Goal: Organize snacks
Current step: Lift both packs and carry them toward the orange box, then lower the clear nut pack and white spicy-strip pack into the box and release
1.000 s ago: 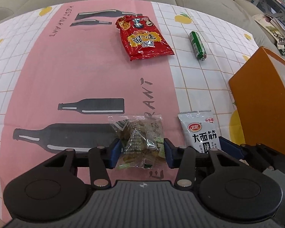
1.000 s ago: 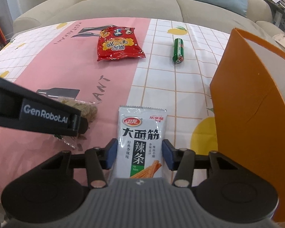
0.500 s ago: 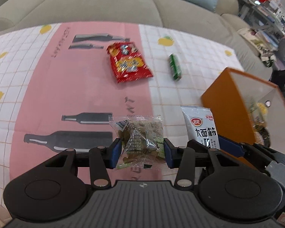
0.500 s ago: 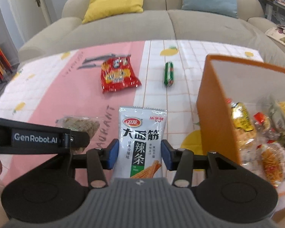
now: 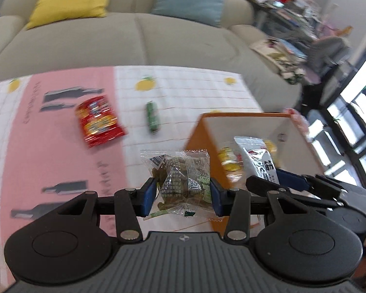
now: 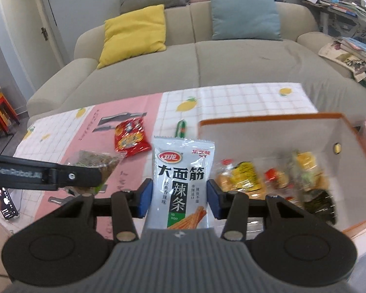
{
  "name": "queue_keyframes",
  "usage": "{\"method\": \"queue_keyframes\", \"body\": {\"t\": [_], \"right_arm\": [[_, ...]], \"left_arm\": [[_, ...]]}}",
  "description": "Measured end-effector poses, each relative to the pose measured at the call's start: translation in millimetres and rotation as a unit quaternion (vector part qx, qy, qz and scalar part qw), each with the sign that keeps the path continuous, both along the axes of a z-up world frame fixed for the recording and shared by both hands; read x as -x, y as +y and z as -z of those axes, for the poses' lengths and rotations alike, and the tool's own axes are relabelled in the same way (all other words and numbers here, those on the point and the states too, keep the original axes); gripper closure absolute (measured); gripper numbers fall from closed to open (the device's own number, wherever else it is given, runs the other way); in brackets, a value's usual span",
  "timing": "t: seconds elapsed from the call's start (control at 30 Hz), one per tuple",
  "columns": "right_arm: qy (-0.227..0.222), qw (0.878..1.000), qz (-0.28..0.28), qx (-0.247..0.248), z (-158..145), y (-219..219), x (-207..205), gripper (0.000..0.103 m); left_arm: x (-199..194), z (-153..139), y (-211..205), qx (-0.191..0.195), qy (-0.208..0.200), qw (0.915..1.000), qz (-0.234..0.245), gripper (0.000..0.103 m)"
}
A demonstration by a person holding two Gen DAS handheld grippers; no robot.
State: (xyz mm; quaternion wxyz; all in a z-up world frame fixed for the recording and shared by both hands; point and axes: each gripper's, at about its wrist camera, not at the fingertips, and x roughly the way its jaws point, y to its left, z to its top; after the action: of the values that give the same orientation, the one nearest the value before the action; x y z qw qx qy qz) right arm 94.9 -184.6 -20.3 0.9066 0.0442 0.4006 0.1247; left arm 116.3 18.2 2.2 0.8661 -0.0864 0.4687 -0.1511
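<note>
Snacks: red packet (image 5: 98,121), green tube (image 5: 152,116) on tablecloth (image 5: 61,146), beside orange box (image 6: 268,122)

Bright daylight, motion blur, fisheye.

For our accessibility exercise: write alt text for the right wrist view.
The right tongs grip a white spicy-strip packet beside an orange box holding snacks. A red packet and green stick lie on the tablecloth.

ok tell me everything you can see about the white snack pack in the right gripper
The white pack is a flat, glossy plastic sachet with a crimped top edge, a red oval logo, bold black Chinese characters, a green band and a picture of orange sticks. It stands upright, clamped by its sides between the blue pads of the right hand-held gripper, off the table, beside the orange box.
</note>
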Motion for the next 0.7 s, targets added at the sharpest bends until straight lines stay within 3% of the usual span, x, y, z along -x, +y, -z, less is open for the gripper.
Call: {"method": "queue_keyframes", "body": {"t": [0.07,0.2,0.4,0.57,0.7], "right_arm": [[0.004,1.0,0.002,-0.001,-9.2,-20.4,-3.3,0.057],[0.018,1.0,0.021,-0.005,-23.9,-65.1,-15.3,0.057],[0.025,0.998,0.056,0.024,-29.0,-116.9,-37.5,0.057],[0.057,0.995,0.06,0.052,-10.9,-148.3,-61.9,0.057],[0.09,0.988,0.048,0.118,18.3,-157.0,-80.5,0.057]], "left_arm": [[-7.0,-5.9,-13.9,0.011,0.0,0.9997,0.023,0.051],[-21.1,-11.6,-52.8,-0.008,-0.017,0.9969,0.077,0.052],[-41.3,-0.7,-108.2,-0.019,-0.013,0.9887,0.148,0.051],[-58.9,21.5,-141.5,-0.044,0.007,0.9831,0.178,0.051],[-71.3,45.3,-160.0,-0.065,0.028,0.979,0.191,0.051]]}}
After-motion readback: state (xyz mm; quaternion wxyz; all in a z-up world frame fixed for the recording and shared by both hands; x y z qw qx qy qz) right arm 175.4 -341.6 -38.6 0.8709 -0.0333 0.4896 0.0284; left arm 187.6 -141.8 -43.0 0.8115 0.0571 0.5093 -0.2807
